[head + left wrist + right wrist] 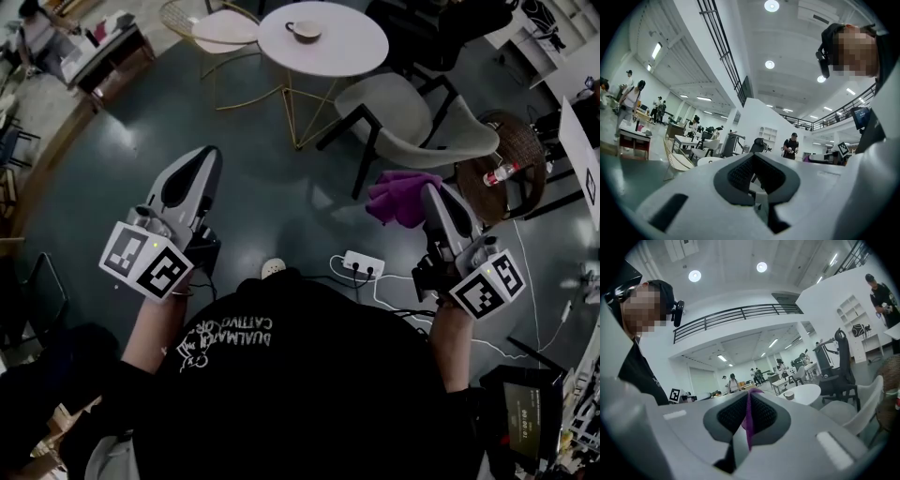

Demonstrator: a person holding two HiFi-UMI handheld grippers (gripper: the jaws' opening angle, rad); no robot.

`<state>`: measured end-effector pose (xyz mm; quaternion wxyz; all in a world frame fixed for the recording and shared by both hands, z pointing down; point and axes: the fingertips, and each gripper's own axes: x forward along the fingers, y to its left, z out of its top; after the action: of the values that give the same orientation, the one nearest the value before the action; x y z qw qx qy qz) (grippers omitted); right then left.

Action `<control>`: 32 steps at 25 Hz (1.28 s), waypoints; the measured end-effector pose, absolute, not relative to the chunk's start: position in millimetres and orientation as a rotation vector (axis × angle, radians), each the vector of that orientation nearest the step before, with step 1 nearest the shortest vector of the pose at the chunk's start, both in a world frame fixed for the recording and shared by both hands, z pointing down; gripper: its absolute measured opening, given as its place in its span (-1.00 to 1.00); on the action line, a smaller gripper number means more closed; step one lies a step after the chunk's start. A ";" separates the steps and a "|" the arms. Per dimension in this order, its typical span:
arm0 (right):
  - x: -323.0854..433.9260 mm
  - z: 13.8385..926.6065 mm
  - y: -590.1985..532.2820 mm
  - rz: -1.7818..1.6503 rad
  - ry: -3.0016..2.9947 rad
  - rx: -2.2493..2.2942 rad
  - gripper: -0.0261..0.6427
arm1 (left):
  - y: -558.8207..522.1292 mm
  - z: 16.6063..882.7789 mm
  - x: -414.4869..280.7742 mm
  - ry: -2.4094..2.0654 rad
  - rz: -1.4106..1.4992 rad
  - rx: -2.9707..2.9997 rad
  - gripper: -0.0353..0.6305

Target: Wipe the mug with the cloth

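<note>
A brown mug stands on a round white table some way ahead of me across the floor. In the right gripper view the mug sits on the same table, right of the jaws. My right gripper is shut on a purple cloth, which bunches at its tip. A thin purple strip of the cloth shows pinched between that gripper's pads. My left gripper is held out level at the left, shut with nothing in it. Both grippers are well short of the table.
A gold wire chair stands left of the table and a beige shell chair on its near right. A wicker side table carries a bottle. A power strip and white cables lie on the dark floor by my feet.
</note>
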<state>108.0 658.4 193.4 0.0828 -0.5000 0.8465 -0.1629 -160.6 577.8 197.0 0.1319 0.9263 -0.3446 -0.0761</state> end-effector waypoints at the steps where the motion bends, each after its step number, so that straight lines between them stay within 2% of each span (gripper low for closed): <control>1: 98.2 191.9 644.9 -0.486 2.531 -1.484 -0.86 | 566.0 196.2 -170.6 -1.004 -0.214 2.684 -0.90; 12: 21.4 194.4 550.1 -0.521 2.642 -1.417 -0.86 | 493.7 205.4 -242.6 -1.049 -0.233 2.630 -0.90; 26: -1.5 206.2 475.6 -0.582 2.733 -1.279 -0.86 | 463.0 223.8 -274.0 -1.186 -0.237 2.521 -0.90; 32: 17.6 203.6 416.7 -0.640 2.761 -1.179 -0.86 | 425.0 207.1 -262.9 -1.274 -0.238 2.484 -0.90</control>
<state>17.6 416.7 203.6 0.0361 -0.3839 0.8988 -0.2084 -262.9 425.0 207.1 0.1691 0.8737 -0.4483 -0.0838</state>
